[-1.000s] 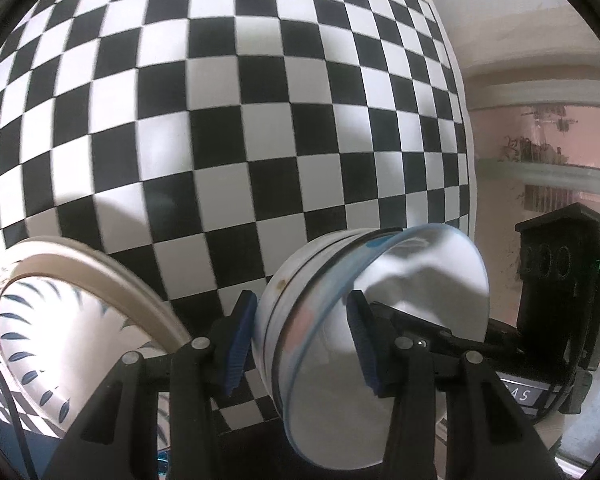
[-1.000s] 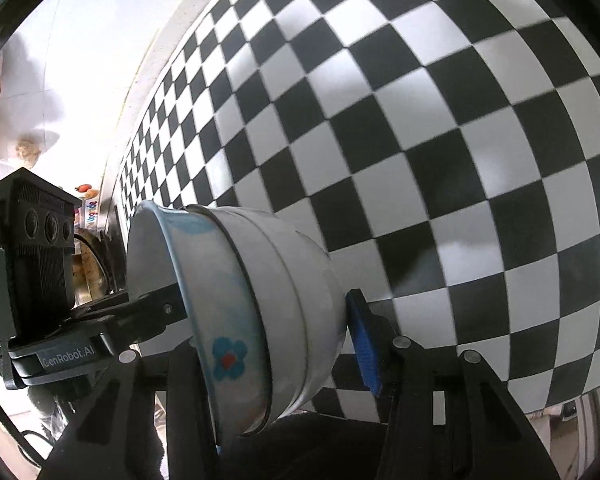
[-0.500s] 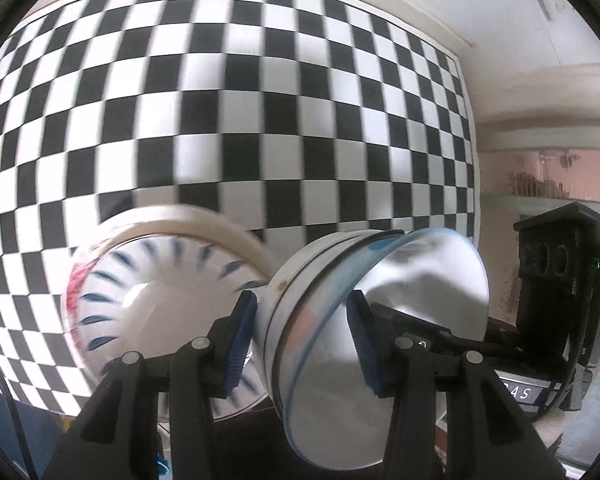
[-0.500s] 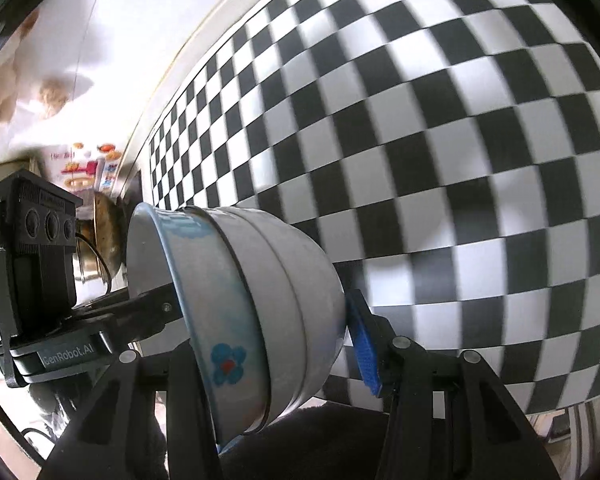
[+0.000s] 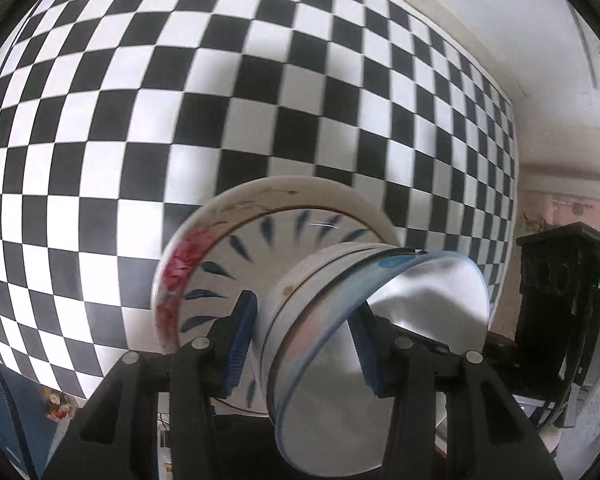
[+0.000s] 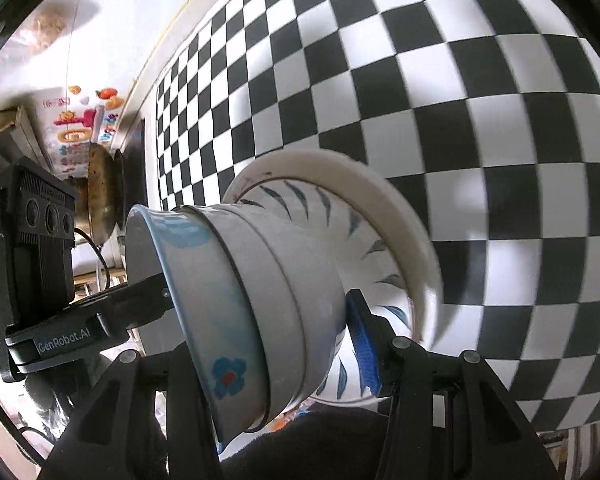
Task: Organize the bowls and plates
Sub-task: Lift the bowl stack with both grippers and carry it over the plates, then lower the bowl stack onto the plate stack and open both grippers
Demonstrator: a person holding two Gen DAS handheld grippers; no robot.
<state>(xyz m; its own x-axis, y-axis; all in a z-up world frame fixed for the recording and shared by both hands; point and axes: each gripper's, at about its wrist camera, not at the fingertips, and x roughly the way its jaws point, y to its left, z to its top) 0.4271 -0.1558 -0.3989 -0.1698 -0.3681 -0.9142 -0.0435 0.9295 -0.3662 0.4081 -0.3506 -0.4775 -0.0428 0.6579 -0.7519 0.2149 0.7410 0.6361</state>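
Note:
A stack of nested white bowls point(image 5: 312, 300) point(image 6: 268, 280), the innermost with a blue rim and a blue flower, hangs tilted on its side between both grippers. My left gripper point(image 5: 302, 344) is shut on its wall, one blue pad outside and one inside. My right gripper point(image 6: 276, 340) is shut on the opposite side; only its right pad point(image 6: 362, 344) shows. Each view shows the other gripper's black body beyond the stack. Just behind the stack's base sits a wide bowl point(image 5: 228, 260) point(image 6: 340, 208) with blue dashes and red flowers, resting in a plain white dish.
A black-and-white checked cloth point(image 5: 140, 120) point(image 6: 420, 80) covers the table. Its edge runs along a white wall point(image 5: 540, 60). A brown pan point(image 6: 100, 192) and coloured stickers point(image 6: 80, 120) lie past the table's far end.
Both grippers carried the bowl stack across the checked cloth. The patterned bowl slid from the lower left to right behind the stack, and it has newly come into the right wrist view.

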